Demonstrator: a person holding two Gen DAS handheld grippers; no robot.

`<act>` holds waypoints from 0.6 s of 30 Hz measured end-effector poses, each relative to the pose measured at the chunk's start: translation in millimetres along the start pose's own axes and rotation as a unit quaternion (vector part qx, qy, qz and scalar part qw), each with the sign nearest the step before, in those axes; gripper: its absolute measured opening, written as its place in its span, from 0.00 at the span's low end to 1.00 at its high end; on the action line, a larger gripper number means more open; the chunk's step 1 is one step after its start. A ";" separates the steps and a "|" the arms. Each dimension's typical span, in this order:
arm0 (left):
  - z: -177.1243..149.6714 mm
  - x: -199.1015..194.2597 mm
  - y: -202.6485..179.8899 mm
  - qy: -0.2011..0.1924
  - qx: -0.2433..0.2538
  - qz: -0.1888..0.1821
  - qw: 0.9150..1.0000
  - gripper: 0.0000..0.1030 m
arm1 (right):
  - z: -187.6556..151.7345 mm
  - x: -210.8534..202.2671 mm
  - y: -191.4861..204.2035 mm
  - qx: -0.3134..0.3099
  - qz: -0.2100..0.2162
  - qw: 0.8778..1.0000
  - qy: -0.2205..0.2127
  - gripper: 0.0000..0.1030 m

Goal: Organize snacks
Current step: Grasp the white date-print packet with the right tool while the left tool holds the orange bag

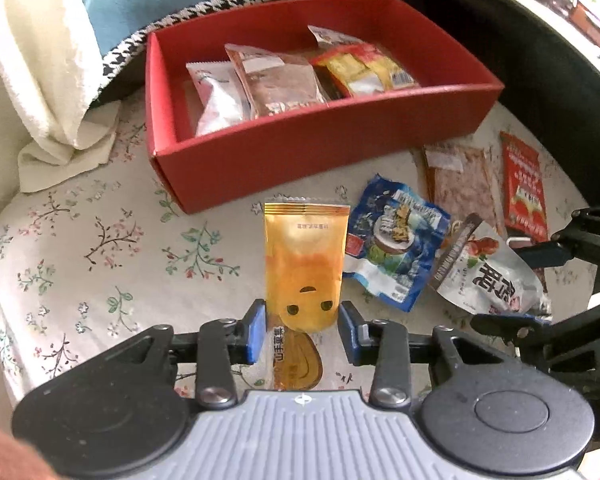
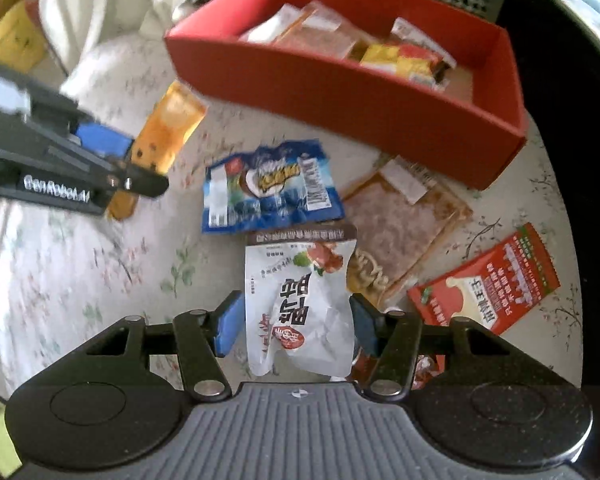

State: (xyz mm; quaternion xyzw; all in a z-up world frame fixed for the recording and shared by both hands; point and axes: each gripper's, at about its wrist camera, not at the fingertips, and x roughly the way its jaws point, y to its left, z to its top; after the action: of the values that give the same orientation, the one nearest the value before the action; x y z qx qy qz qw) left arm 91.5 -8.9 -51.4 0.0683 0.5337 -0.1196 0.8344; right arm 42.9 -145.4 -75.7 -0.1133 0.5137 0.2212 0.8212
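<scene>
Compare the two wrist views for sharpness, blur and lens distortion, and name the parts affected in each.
Left wrist view: mostly sharp; print on the orange packet is readable; fisheye bends the red box walls. Right wrist view: softer; smear across the box and the left gripper at the frame's left; the white packet near the lens stays clear. Both have dark curved corners.

the left gripper pinches the lower end of an orange packet above the flowered cloth. a red box beyond holds several packets. a blue packet lies just right of the orange one.
</scene>
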 end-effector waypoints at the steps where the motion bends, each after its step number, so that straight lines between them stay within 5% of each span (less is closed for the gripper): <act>1: 0.4 -0.8 0.7 -0.001 -0.001 0.000 1.000 0.31 | 1.6 -1.4 0.8 0.005 0.001 1.000 -0.004 0.62; 8: -1.9 17.8 -7.8 0.026 0.014 0.007 1.000 0.32 | -0.8 18.9 4.7 -0.007 -0.023 0.999 0.023 0.64; 12: -3.7 23.6 -12.9 0.026 0.022 0.018 0.999 0.37 | 1.4 27.1 9.2 -0.022 -0.028 0.999 0.030 0.78; 18: -10.1 28.1 -18.5 0.017 0.029 0.052 0.998 0.68 | -2.7 32.5 12.5 -0.035 -0.035 0.998 0.035 0.83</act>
State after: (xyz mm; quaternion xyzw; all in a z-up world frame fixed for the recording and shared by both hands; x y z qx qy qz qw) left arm 88.9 -27.8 -80.9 0.1225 0.5401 -0.0906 0.8277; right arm 46.9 -127.5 -105.4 -0.1673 0.5297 0.2059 0.8056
